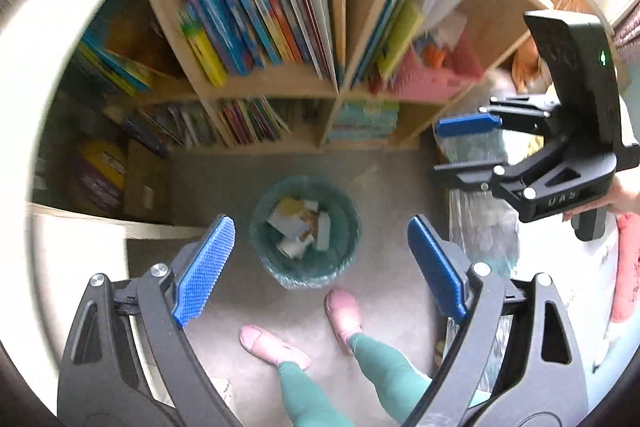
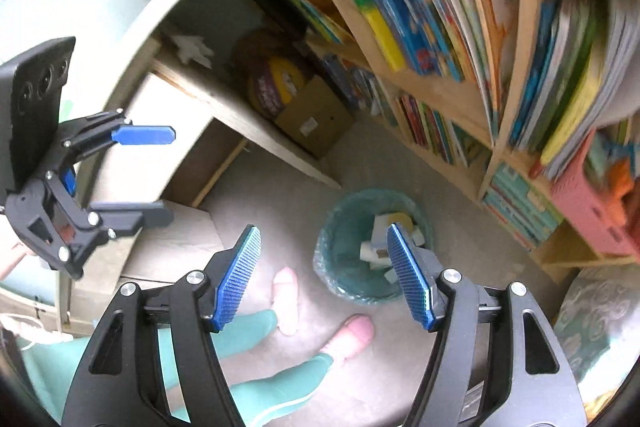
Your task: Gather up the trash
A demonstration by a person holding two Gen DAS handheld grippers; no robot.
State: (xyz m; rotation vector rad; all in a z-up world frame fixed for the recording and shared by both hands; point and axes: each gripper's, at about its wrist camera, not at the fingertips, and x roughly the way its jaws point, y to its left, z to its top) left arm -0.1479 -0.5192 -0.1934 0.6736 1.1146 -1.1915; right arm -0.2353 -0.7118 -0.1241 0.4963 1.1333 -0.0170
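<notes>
left gripper (image 1: 316,263) fingers wide apart, nothing between them; bin (image 1: 305,233) on floor straight below, already holding paper scraps (image 1: 300,227), just ahead of pink slippers (image 1: 344,311). right gripper (image 2: 324,275) fingers also spread, empty, above same bin. drop looks done; no loose trash spotted on floor (image 1: 392,195) by bookshelf (image 1: 280,83), further pieces possibly out of view

We count one green-lined waste bin (image 1: 306,233) on the floor, with several scraps of paper and card (image 1: 300,227) inside, too jumbled to number. We see two grippers (image 1: 316,267) (image 2: 324,277), each with two blue pads. Two pink slippers (image 1: 274,345) show below. One cardboard box (image 2: 314,121) and one pink crate (image 1: 430,79) sit in the shelving; the books (image 1: 256,15) are too many to count.
</notes>
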